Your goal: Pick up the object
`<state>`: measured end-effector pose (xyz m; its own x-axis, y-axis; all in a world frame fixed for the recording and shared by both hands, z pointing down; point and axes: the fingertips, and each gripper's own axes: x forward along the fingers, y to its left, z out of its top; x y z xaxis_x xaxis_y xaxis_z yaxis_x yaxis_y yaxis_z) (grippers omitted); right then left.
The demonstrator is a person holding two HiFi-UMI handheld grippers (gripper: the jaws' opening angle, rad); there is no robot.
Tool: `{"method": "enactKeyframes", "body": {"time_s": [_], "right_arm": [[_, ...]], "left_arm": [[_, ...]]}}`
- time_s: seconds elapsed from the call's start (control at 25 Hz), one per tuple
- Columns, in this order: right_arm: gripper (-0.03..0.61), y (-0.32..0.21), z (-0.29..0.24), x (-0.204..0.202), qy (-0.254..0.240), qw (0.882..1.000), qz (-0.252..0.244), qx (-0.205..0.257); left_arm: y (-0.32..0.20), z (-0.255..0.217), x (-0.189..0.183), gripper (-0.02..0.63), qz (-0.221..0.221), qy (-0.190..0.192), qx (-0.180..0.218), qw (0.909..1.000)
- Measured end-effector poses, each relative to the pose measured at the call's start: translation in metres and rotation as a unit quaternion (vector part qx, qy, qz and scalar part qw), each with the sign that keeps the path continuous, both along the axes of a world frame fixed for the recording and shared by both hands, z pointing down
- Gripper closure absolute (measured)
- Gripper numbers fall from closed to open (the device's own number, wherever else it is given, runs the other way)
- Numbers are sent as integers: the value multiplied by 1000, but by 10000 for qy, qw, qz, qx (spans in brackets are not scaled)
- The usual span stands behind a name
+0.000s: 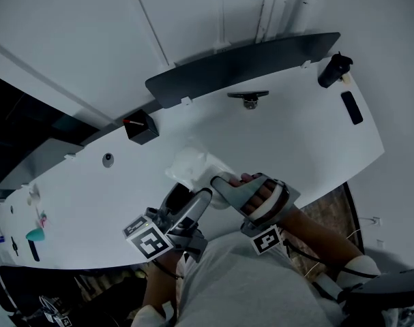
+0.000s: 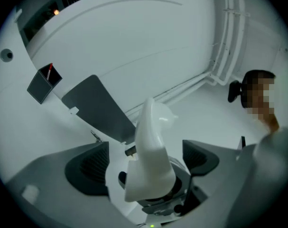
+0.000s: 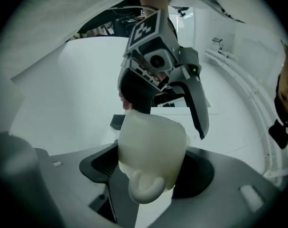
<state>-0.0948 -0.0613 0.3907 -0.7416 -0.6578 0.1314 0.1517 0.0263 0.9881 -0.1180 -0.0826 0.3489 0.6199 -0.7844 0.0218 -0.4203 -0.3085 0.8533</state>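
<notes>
White mug (image 3: pixel 152 148), probably stiff, smooth and breakable, is over the near tabletop (image 1: pixel 295 138), pinched across its body by the right gripper (image 3: pixel 148 171), while the left gripper (image 2: pixel 144 161) stands spread around it without touching.

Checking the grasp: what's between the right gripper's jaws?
A white mug, handle toward the camera, touching both pads, as the right gripper view shows.

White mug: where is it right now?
Head view centre, near the table's front edge: the white mug is clamped in the right gripper, handle toward that gripper's camera, with the open jaws of the left gripper around it from the other side.
</notes>
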Motion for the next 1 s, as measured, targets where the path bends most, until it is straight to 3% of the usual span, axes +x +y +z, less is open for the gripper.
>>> {"method": "enactKeyframes", "body": {"time_s": [0.16,0.24,0.36,0.48,0.64,0.76,0.8,0.84,0.88,0.92,0.96,1.0], "right_arm": [[232,15,3,-8,223,9981,-403,421],[232,23,7,-11,340,9961,-629,522],[231,28,15,-12,494,9943,-784,526],[230,29,16,-11,486,9942,-785,552],[226,34,9,-9,102,9956,-917,170],[220,43,2,0,-366,9901,-1136,-736],[243,45,0,4,-646,9822,-1172,-1314],[277,47,-3,9,-983,9670,-1178,-2035],[299,47,-6,12,-1343,9426,-1152,-2833],[312,45,-10,15,-1702,9088,-1101,-3646],[341,42,-15,18,-2056,8652,-1034,-4455],[374,37,-21,20,-2422,8105,-966,-5245]], "left_arm": [[-1,9,4,152,141,-78,-75,9998],[-3,13,0,237,81,-105,-92,9999],[-3,18,-1,415,91,-324,-18,9994],[0,18,0,424,89,-386,50,9992],[-4,19,-21,441,-286,-375,93,9988],[-6,17,-39,448,-386,-565,270,9973],[-6,15,-43,449,-413,-597,370,9967],[-5,12,-46,450,-466,-602,483,9959],[-4,9,-49,451,-537,-588,599,9950],[-3,7,-51,451,-608,-578,712,9939],[-1,4,-52,451,-661,-599,821,9926],[0,3,-52,451,-674,-676,925,9911]]}}
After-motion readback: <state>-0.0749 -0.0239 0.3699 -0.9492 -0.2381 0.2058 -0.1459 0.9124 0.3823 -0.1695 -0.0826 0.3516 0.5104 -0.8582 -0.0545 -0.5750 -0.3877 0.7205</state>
